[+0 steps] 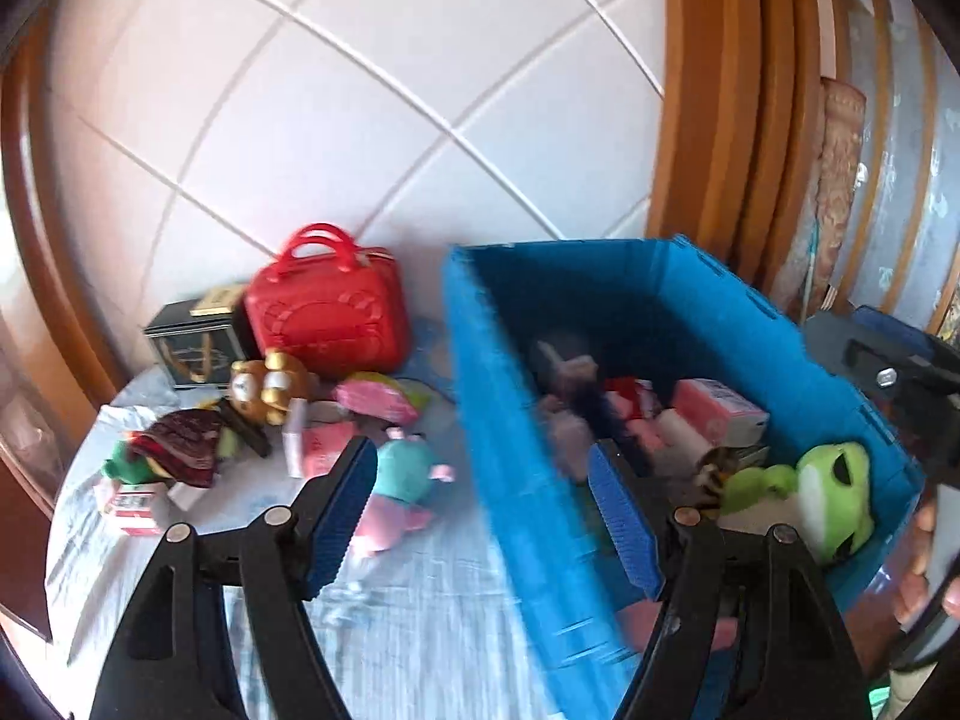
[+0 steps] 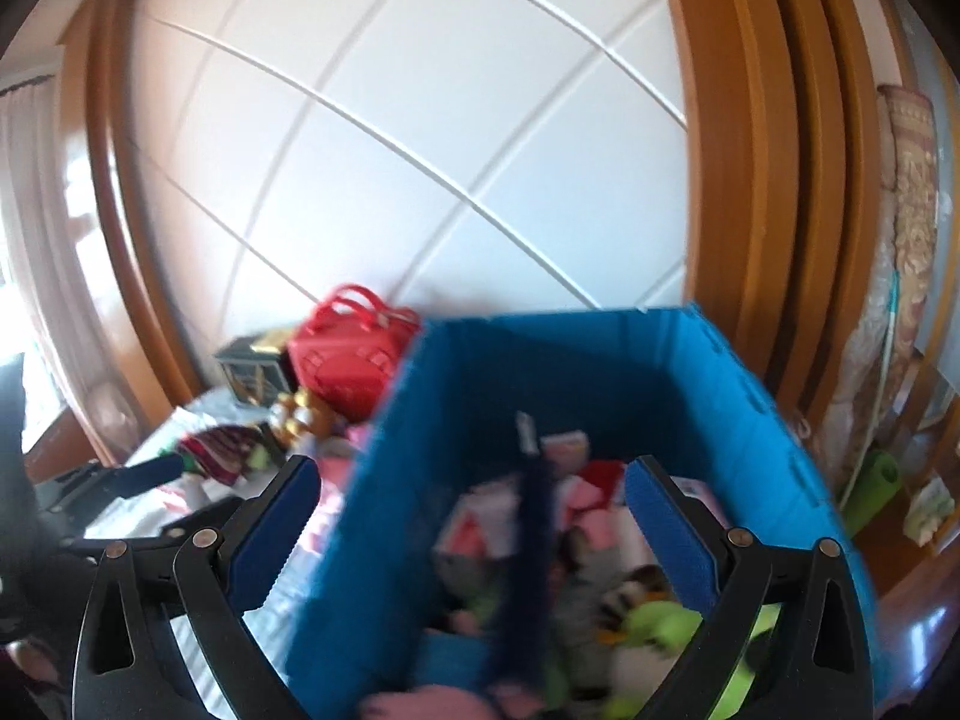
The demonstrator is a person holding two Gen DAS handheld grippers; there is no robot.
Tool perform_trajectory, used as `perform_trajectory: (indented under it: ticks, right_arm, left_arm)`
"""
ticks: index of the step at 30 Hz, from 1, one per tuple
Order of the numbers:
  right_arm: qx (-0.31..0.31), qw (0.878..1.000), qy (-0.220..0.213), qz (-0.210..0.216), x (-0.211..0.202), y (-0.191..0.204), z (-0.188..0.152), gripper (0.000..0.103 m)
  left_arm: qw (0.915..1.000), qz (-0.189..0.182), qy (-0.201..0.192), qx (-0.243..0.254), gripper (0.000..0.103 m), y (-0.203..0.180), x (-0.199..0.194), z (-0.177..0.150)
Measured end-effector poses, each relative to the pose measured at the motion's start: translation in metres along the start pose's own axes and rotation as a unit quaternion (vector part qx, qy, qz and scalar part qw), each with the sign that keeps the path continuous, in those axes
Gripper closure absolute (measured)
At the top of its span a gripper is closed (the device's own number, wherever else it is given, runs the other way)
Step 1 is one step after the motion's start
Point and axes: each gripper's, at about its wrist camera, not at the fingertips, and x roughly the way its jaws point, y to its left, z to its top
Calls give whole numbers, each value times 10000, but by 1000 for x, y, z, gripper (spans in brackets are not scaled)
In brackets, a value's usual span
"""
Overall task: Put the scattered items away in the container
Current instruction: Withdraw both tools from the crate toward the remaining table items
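Left wrist view: my left gripper (image 1: 483,504) is gaping wide over the blue box's (image 1: 510,420) wall. My right gripper (image 2: 471,531) is gaping wide above it. Toys are sitting inside; labels are too blurry to read.

Your right wrist view blurs the blue crate (image 2: 600,372) contents at lower centre; its lower right corner is cut off.

Blue bin (image 1: 516,420) upright, part-filled with toys; red handbag (image 1: 330,312), bear plush (image 1: 270,387), teal plush (image 1: 408,474) scattered beside it.
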Motion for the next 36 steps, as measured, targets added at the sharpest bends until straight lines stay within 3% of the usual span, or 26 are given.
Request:
perform_trajectory:
  ticks: [7,12,19,27,30,36]
  right_arm:
    - [54,9994,-323,150,5,115,-16,0]
    - [-34,9989,44,470,53,172,-28,0]
    - [-63,9939,602,920,146,204,-58,0]
    - [261,9863,1437,761,235,220,-97,0]
    - [322,9855,1574,546,254,232,-105,0]
    - [579,9837,1655,405,296,293,-123,0]
  left_arm:
    - [9999,65,41,-89,30,99,4,-26]
    - [9976,605,28,-340,30,167,29,-38]
    - [9891,1243,424,-672,30,230,94,-65]
    - [9828,1275,908,-979,30,296,149,-107]
    - [9813,1244,1032,-1050,30,335,162,-123]
    - [9739,1481,1235,-1195,30,458,173,-157]
